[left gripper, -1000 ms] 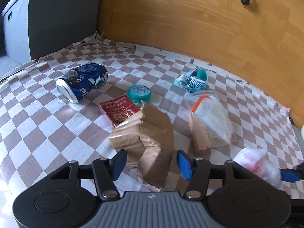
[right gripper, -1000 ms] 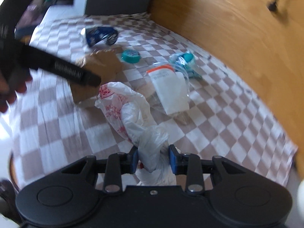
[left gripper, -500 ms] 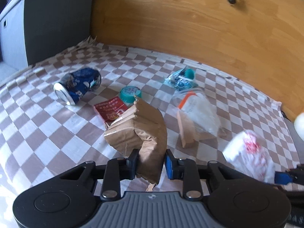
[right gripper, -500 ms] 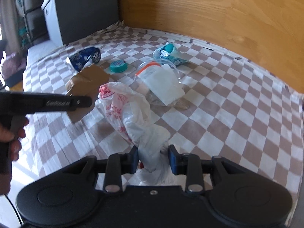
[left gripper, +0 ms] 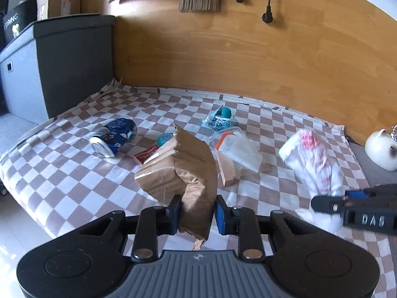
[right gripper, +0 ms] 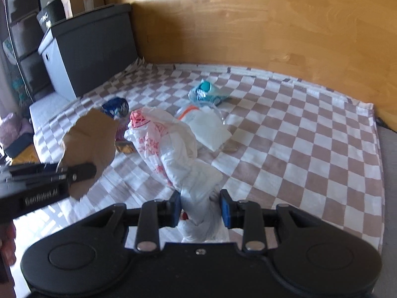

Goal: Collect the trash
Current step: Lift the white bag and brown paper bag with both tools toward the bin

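My left gripper is shut on a crumpled brown paper bag and holds it above the checkered cloth. My right gripper is shut on a white plastic bag with red print, also lifted; that bag shows in the left wrist view. The paper bag shows in the right wrist view. On the cloth lie a blue can, a teal lid, a red packet, a teal wrapper and a clear zip bag.
A wooden wall runs behind the cloth. A dark grey box with a cardboard box on top stands at the back left. A white cat-shaped object sits at the right edge.
My left gripper closed on the paper bag and lifted it off the cloth. Both grippers rose and pulled back, carrying the paper bag and the plastic bag.
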### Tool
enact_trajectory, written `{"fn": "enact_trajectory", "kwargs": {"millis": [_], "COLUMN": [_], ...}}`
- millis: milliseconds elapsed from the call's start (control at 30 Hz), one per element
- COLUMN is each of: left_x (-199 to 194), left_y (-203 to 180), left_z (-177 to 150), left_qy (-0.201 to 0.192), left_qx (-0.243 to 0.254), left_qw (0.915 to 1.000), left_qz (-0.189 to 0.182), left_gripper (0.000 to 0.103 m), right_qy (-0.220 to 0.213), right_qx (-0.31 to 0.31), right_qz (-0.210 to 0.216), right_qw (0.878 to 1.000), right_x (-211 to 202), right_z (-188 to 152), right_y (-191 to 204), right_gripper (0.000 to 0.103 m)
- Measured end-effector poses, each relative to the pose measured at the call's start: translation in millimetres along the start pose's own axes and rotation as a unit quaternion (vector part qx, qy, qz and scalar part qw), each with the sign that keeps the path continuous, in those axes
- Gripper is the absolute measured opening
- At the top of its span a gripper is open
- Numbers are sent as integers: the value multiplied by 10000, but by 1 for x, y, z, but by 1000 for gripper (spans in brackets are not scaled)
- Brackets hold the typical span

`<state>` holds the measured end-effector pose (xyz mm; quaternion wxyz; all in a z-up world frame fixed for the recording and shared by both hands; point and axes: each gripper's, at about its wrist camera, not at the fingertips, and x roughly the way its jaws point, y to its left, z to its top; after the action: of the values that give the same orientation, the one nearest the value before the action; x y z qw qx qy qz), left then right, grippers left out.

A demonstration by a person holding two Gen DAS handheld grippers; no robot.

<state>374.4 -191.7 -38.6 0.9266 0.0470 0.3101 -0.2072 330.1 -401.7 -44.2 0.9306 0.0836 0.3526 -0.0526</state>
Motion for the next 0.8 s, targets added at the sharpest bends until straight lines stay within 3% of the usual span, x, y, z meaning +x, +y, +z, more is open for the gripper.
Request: {"fn": "enact_trajectory", "kwargs": {"millis": [400, 800], "left_x": [-65, -108], "left_y": [16, 35], "left_z": [-17, -41], "left_qy": [-162, -277], "left_qx": [-145, -384], "left_qw": [9997, 9986], "left_qz": [146, 248], "left_gripper": [30, 30], "right_qy": [-300, -313], "right_qx": [54, -173], "right_qz": [-10, 42], "right_qw": [9995, 9994], "right_x": [-50, -75], "right_z": [-15, -38], "right_y": [24, 60], "right_gripper": [33, 33]}}
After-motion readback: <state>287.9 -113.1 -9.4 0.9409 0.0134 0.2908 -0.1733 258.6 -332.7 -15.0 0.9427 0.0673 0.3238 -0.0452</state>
